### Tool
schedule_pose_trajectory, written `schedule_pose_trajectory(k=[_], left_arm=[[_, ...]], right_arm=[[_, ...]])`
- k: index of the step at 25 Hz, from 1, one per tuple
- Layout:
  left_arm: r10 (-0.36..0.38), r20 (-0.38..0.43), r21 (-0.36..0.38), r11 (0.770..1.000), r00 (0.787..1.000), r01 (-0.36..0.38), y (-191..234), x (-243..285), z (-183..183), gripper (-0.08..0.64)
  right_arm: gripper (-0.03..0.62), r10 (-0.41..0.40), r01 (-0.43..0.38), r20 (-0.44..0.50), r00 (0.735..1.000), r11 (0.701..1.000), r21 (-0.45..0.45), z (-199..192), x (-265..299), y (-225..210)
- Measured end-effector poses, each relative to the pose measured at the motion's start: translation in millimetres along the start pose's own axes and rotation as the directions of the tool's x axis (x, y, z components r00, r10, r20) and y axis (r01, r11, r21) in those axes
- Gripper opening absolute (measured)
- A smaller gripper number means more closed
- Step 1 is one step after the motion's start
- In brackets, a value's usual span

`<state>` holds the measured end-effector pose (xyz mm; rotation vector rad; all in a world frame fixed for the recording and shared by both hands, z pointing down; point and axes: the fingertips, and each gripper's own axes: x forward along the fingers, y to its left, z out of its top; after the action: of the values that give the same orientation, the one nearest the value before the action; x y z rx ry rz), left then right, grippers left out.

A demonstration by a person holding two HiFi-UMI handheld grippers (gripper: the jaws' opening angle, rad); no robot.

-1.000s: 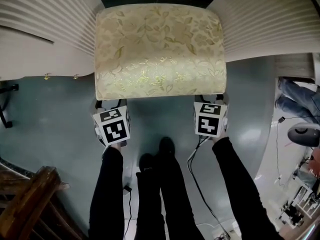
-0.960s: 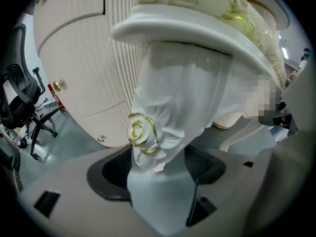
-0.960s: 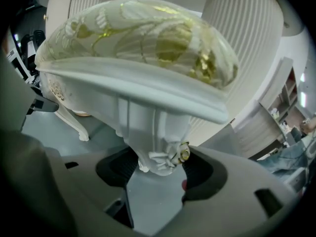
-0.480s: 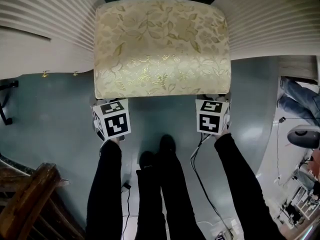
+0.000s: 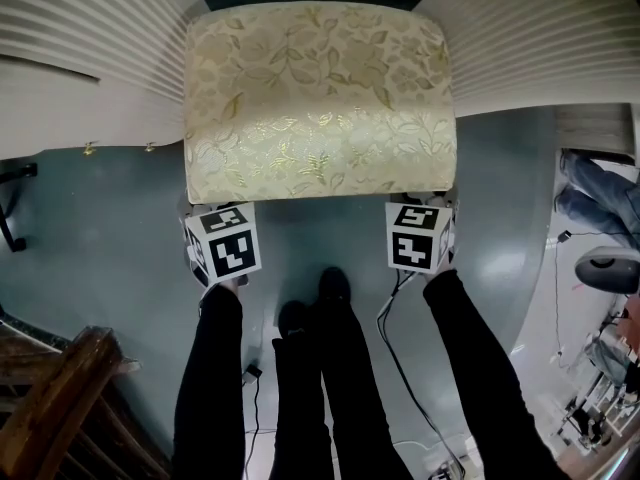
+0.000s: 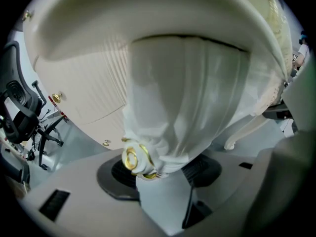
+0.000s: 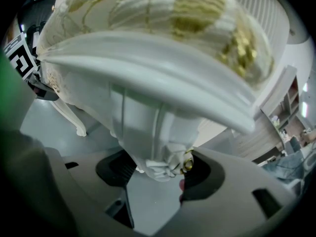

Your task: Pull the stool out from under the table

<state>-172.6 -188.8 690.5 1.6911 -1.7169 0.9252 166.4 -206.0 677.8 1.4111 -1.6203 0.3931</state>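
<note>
Gold leaf patterns cover the pale cushion (image 5: pixel 320 93) of the stool (image 5: pixel 320 183), which fills the upper centre of the head view. Its far edge sits at the dark gap under the table (image 5: pixel 90 38), between two white ribbed panels, while the rest of the seat stands out over the grey-blue floor (image 5: pixel 100 228).

The left gripper (image 6: pixel 162 174) is at the lower left corner of the seat. Its jaws have just been closing, and a carved white leg (image 6: pixel 182 107) is between them. The dark pads (image 6: pixel 118 174) press on this leg from both sides, near a small gold rosette (image 6: pixel 131 158).

The right gripper (image 7: pixel 157 174) is at the lower right corner of the seat and clamps the second carved leg (image 7: pixel 143 127) in the same way, just under the white seat rim (image 7: pixel 148 58).

Both marker cubes show just below the cushion's near edge in the head view. The person's black sleeves and legs (image 5: pixel 320 388) fill the bottom of that frame.
</note>
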Motion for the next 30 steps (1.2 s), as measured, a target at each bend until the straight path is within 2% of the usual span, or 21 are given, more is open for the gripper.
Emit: schedule_pose_trajectory(k=[10,30], left_arm=[[-0.002,-0.034,0.024,1.000,0.999,0.003,2,0,-2,0.262],[0.003,-0.088,0.049,0.999,0.996,0.002,5,-2,-8,0.261]], right_arm=[[0.273,0.012,-0.012,-0.065,0.998,1.000,0.010,-6,-2,3],[0.273,0.015,-0.013,-0.119,0.993,1.000,0.019,-12,-5,5]])
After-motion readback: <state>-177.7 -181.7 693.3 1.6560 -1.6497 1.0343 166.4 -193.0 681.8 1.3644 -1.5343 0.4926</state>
